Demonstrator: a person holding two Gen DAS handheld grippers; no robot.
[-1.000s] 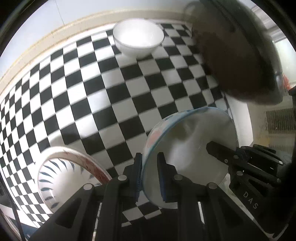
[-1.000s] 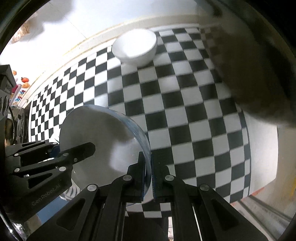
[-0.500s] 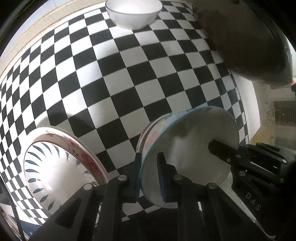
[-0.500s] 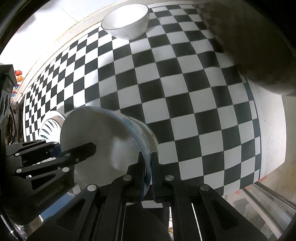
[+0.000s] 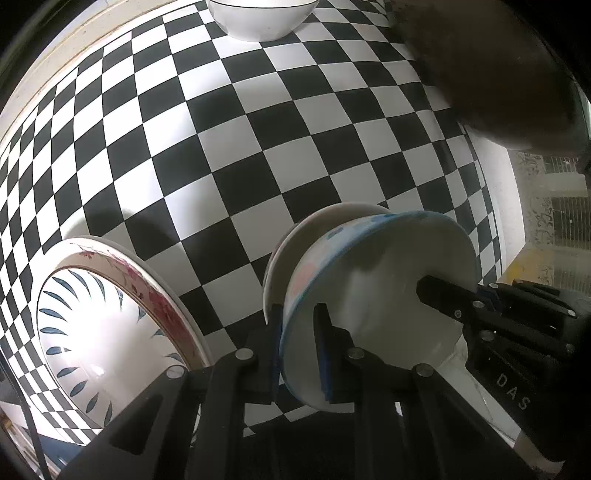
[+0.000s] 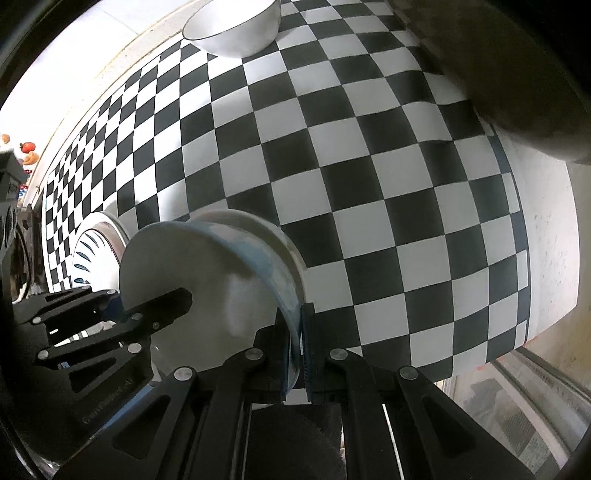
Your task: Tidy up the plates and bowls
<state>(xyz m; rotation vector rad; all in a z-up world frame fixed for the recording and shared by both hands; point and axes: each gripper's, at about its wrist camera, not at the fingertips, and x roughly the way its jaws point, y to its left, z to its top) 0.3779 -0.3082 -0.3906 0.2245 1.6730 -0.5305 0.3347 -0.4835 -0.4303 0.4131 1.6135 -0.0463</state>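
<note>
Both grippers hold one blue-rimmed white bowl (image 5: pixel 384 280) by opposite sides of its rim, above the checkered table. My left gripper (image 5: pixel 299 350) is shut on its near rim. My right gripper (image 6: pixel 295 354) is shut on the rim too; the bowl shows in the right wrist view (image 6: pixel 221 280). A white foot or second dish (image 5: pixel 314 229) shows behind the bowl. A floral plate stack (image 5: pixel 110 332) lies at the lower left. A plain white bowl (image 5: pixel 258 18) stands at the far edge, also in the right wrist view (image 6: pixel 236 33).
The black and white checkered cloth (image 5: pixel 258 147) covers the table. A large dark pan-like object (image 5: pixel 498 74) hangs over the upper right. The table's right edge (image 6: pixel 546 240) drops to the floor. A wall runs along the far side.
Both grippers with the bowl have moved forward and lower over the table. The floral plates and the far white bowl look larger and nearer.
</note>
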